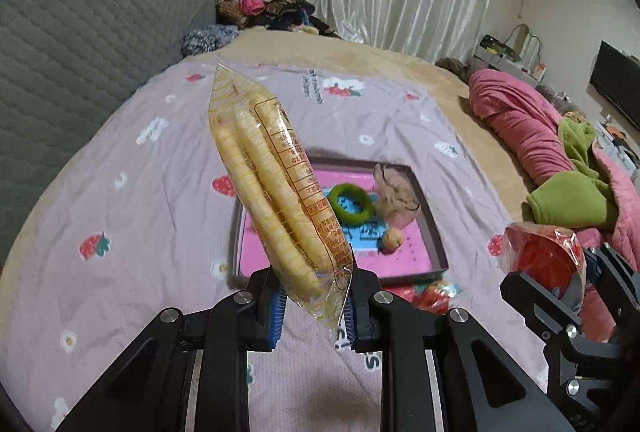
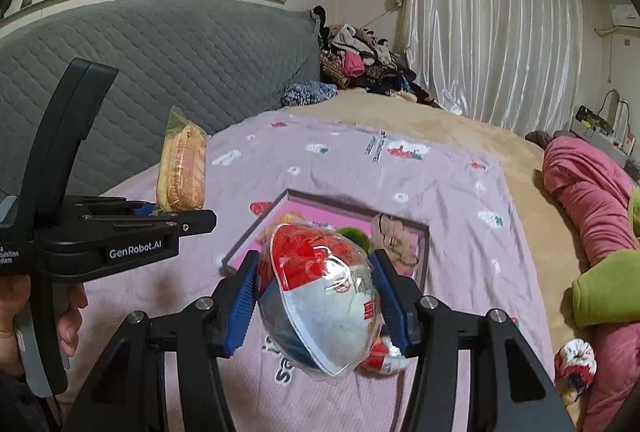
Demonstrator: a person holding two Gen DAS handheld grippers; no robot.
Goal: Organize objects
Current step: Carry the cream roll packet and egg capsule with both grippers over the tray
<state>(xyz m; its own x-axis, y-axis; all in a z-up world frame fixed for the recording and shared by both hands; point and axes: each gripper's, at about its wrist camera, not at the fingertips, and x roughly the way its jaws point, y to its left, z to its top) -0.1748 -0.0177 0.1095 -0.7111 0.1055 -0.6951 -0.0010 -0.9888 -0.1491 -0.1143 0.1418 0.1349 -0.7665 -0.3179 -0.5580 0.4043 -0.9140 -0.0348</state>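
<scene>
My left gripper [image 1: 314,302] is shut on the lower end of a clear packet of yellow corn sticks [image 1: 272,188], which stands up and leans left, well above the bed. My right gripper [image 2: 316,296] is shut on a red, white and blue snack bag [image 2: 320,296], its blue pads pressing both sides. Each gripper shows in the other's view: the right one [image 1: 560,272] with the red bag [image 1: 540,256], the left one [image 2: 176,216] with the corn packet [image 2: 182,168]. Below lies an open dark box with a pink floor [image 1: 404,256], also in the right wrist view [image 2: 256,232].
In the box lie a green ring [image 1: 351,202], a beige scrunchie [image 1: 394,194] and a small peach ball [image 1: 391,240]. Another red snack packet [image 1: 432,294] lies on the lilac strawberry sheet [image 1: 140,232]. Pink and green bedding [image 2: 592,224] is heaped at right, a grey headboard [image 2: 160,72] behind.
</scene>
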